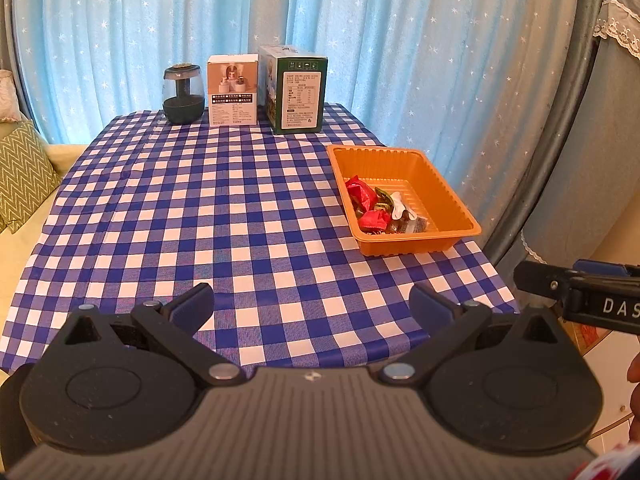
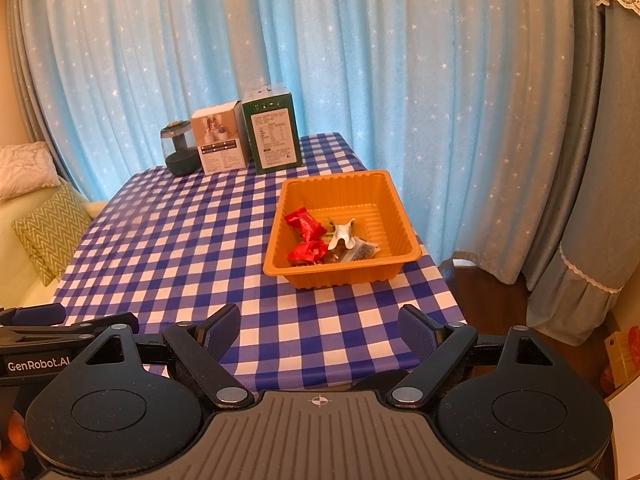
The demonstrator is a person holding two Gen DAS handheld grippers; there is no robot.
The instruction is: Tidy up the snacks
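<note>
An orange plastic tray (image 1: 432, 168) (image 2: 404, 216) sits near the right edge of the checked table. Inside it lie several wrapped snacks: red wrappers (image 1: 362, 194) (image 2: 304, 222), a white one (image 2: 342, 234) and a clear packet (image 2: 362, 250). My left gripper (image 1: 312, 304) hovers open over the table's near edge, nothing between its blue pads. My right gripper (image 2: 320, 328) is likewise open and empty, short of the tray. In the left wrist view the right gripper's body (image 1: 580, 292) shows at the right edge.
At the table's far end stand a dark glass jar (image 1: 183, 94) (image 2: 180, 148), a white box (image 1: 233, 90) (image 2: 218, 142) and a green box (image 1: 296, 88) (image 2: 274, 132). Blue starry curtains hang behind. A sofa with a green cushion (image 1: 24, 172) lies left.
</note>
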